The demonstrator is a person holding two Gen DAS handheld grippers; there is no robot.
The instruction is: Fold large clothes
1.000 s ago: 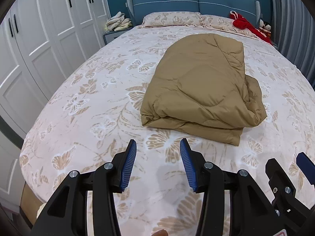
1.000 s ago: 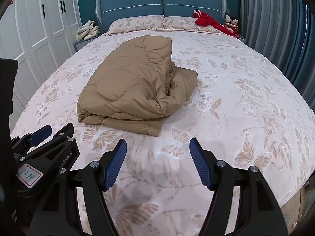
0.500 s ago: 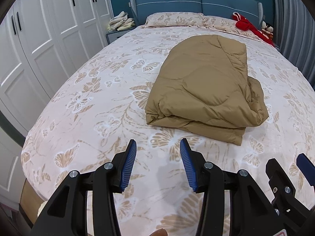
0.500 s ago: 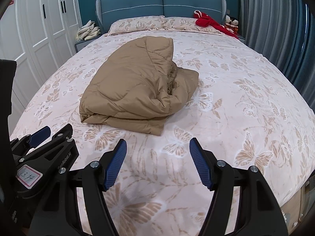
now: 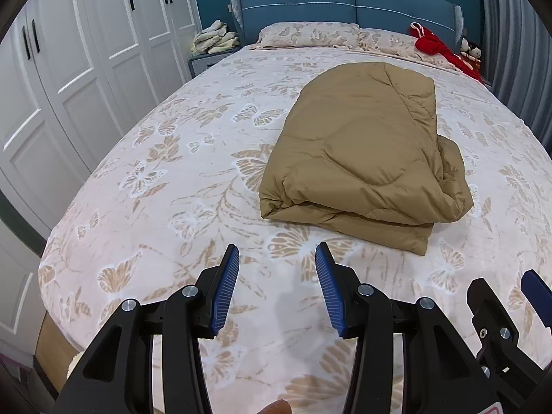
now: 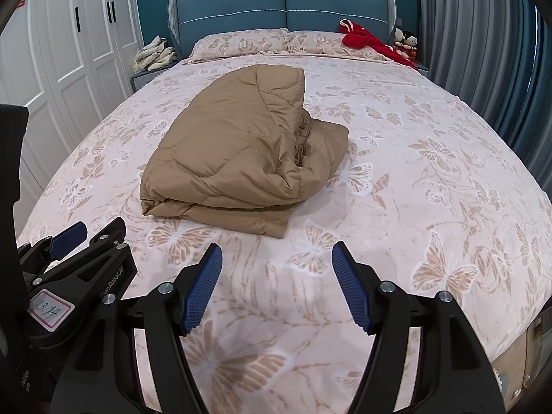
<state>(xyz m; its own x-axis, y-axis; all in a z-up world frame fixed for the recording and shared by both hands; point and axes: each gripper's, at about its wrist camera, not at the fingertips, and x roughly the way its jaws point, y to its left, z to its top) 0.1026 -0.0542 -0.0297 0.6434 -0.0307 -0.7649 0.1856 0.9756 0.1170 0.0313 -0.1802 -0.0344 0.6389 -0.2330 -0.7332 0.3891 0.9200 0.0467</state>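
Note:
A tan quilted garment (image 5: 362,158) (image 6: 241,158) lies folded in a thick bundle in the middle of the bed (image 5: 172,179) (image 6: 431,179), its right side bunched up. My left gripper (image 5: 277,258) hovers open over the butterfly bedspread, short of the bundle's near edge, with nothing between its blue pads (image 5: 224,286). My right gripper (image 6: 277,258) is open too, a little wider, also clear of the garment and empty. Each gripper shows at the edge of the other's view.
White wardrobe doors (image 5: 69,69) line the left side. A blue headboard (image 6: 283,3), pillows (image 6: 241,43) and a red garment (image 6: 369,41) are at the far end. Pale cloths sit on a nightstand (image 5: 214,39). Grey curtains (image 6: 483,51) hang on the right.
Both views have shifted slightly, so the bundle sits a touch further right and higher in frame. Neither gripper's jaws have changed, and the garment itself lies as before.

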